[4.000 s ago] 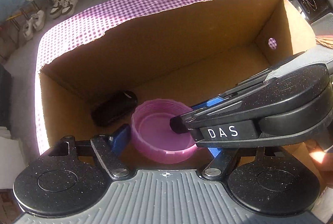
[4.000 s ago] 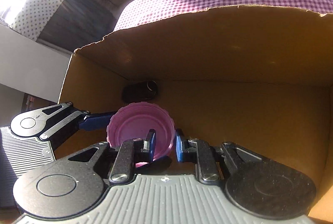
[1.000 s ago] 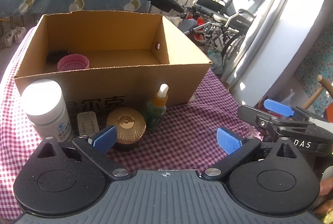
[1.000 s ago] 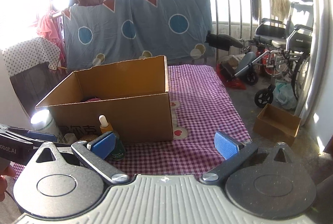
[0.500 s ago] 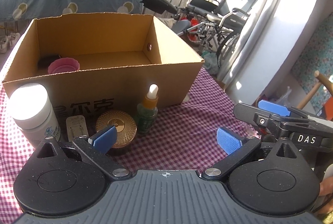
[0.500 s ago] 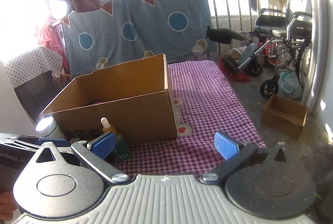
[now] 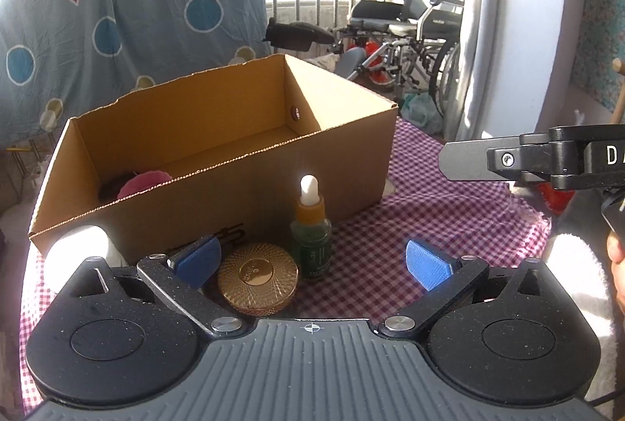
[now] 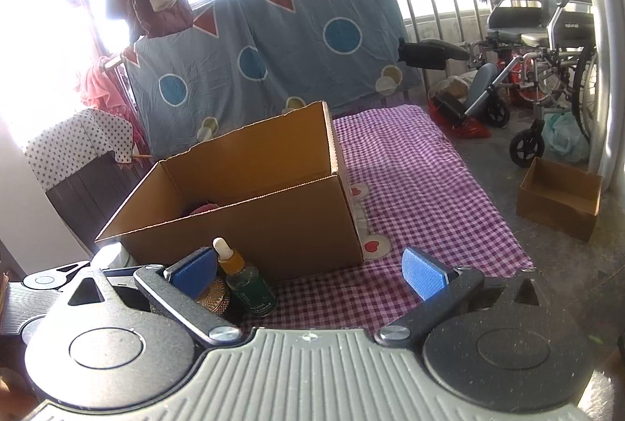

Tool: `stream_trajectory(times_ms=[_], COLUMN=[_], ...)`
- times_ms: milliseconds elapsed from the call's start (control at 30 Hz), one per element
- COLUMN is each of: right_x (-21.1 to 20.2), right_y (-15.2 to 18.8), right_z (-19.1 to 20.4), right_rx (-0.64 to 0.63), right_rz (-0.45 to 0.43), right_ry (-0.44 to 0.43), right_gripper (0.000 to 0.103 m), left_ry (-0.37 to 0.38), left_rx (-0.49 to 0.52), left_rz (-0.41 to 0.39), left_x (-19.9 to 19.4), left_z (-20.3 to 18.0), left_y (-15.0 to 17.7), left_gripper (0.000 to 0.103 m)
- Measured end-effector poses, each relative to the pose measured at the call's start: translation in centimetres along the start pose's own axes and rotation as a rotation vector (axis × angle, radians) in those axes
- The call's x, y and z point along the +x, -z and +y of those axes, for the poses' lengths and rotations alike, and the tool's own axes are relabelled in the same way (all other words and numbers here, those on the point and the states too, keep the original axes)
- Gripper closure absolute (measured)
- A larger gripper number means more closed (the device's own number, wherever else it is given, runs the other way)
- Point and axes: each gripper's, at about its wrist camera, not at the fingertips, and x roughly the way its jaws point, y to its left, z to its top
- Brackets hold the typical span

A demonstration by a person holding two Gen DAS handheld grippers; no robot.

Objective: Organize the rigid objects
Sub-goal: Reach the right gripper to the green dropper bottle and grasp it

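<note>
Both pairs of fingers spread wide, nothing between the blue pads. Left gripper (image 7: 310, 262) held low over the near edge of the purple checked cloth (image 7: 449, 210), facing the long front wall of the cardboard box (image 7: 273, 186). Right gripper (image 8: 308, 272) at the same near edge, slightly to the right, its black body seen side-on at the right rim of the left wrist view.

Cardboard box open at the top, standing on the cloth towards the left side, its right end well short of the cloth's right edge. Inside, at the near left corner of the box floor, a pink lid (image 7: 142, 182) partly hidden by the front wall, with something dark just beside it, too shadowed to identify.

Outside, along the foot of the front wall near the cloth's near left corner:
- green dropper bottle (image 7: 311, 237), upright, white bulb on top, amber collar, close to the wall;
- round gold jar (image 7: 258, 278) just left of the bottle and nearer the camera, partly behind the left gripper's left pad;
- white bottle (image 7: 78, 249) further left, washed out by sunlight, partly behind the gripper body.

Whether bottle and gold jar touch: cannot tell.

Beyond the cloth, a patterned blue sheet (image 8: 293, 42) hung on a railing, a wheelchair (image 8: 547, 53), a small brown box (image 8: 558, 198) on the floor.
</note>
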Motion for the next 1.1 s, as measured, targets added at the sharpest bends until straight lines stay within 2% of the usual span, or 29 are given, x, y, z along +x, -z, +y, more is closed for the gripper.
stream_trajectory(times_ms=[67,200,333,367,433,600,800,967,1100], right_x=[0.8,3.1,5.7,6.2,7.0,8.4,9.4,9.7,9.4], right_y=[-0.1,-0.7,-1.2,-1.2,-1.2,-1.1,-1.0,-0.9,-0.8], right_z=[0.9,2.4,3.4,3.6,3.9,4.0,3.1,1.9,1.6], right_rx=[-0.019,-0.055,-0.093,-0.099,-0.108,-0.109,-0.045,0.021,0.026], right_rz=[0.012,0.055,0.102,0.113,0.133,0.173,0.204,0.215,0.204], right_ry=[-0.02,-0.057,-0.078,-0.081,-0.088,-0.106,-0.139,-0.201,-0.206], right_gripper=[0.002,0.008,0.022,0.024,0.028,0.038,0.051,0.071,0.078], left_ry=[-0.034,-0.029,-0.013,-0.007,0.004,0.032,0.044,0.058,0.065], left_rx=[0.044,0.077,0.079,0.078,0.078,0.054,0.026,-0.008,-0.042], left_rz=[-0.016,-0.034,-0.041,-0.041,-0.037,-0.018,0.012,0.022,0.022], left_x=[0.4,1.2,1.9,2.1,2.4,3.3,4.0,4.1,4.0], left_z=[-0.3,-0.6,-0.5,-0.4,-0.4,0.2,0.5,0.5,0.5], left_y=[0.1,0.2,-0.1,-0.2,-0.3,-0.6,-0.5,-0.5,-0.6], left_gripper=[0.004,0.01,0.027,0.029,0.039,0.05,0.071,0.072,0.072])
